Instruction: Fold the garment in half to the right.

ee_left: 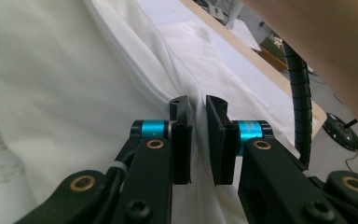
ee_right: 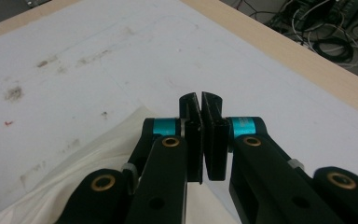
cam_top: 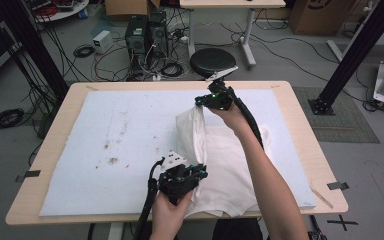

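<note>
A white garment [cam_top: 225, 160] lies crumpled on the right half of a white mat [cam_top: 130, 125]. My left gripper [cam_top: 200, 173] is near the table's front edge, at the garment's left side. In the left gripper view its jaws [ee_left: 198, 105] are shut on a fold of the white cloth [ee_left: 74, 70]. My right gripper [cam_top: 200, 102] is held up toward the far side, and a corner of the garment hangs from it. In the right gripper view its jaws [ee_right: 200, 100] stand almost together, with the cloth [ee_right: 74, 186] trailing below them.
The mat covers most of a wooden table [cam_top: 45, 145] and carries brown stains [cam_top: 112, 160] on its left half. A black stool [cam_top: 212, 61] stands just beyond the far edge. Computers and cables [cam_top: 145, 45] crowd the floor behind.
</note>
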`<control>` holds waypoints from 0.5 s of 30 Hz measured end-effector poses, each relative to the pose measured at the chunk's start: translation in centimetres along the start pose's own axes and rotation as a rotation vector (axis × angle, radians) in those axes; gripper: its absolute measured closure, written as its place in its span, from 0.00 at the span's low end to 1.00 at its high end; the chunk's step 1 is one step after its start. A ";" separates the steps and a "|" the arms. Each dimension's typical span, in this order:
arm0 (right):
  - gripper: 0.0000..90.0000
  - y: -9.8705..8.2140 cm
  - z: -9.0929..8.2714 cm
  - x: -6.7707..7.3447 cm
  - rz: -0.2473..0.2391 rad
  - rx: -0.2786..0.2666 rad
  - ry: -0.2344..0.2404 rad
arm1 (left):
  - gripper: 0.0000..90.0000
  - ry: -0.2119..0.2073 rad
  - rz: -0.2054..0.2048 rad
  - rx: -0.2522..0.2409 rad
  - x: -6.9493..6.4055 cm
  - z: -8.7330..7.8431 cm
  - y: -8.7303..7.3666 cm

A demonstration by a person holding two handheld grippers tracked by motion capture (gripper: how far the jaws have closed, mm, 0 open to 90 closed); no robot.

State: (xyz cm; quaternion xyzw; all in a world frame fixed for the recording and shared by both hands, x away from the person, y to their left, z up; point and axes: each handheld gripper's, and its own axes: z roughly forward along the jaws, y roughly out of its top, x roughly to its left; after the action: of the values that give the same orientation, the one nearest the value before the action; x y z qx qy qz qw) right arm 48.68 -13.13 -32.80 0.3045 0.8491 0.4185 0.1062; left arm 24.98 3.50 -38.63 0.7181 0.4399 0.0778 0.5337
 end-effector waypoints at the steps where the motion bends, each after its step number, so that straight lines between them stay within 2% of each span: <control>1: 0.98 -0.2 -0.4 -0.2 0.005 -0.002 -0.006 | 0.89 -0.008 0.000 0.004 -0.2 0.3 0.1; 15: 0.98 -3.6 -4.7 -4.2 0.038 0.000 -0.072 | 0.89 -0.075 0.021 0.034 -3.3 5.1 0.7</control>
State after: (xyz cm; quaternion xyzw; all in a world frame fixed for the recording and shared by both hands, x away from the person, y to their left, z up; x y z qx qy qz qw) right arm 48.39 -20.34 -32.93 0.3352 0.8389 0.4091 0.1286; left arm 26.35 -2.43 -38.97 0.7339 0.4134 0.0490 0.5367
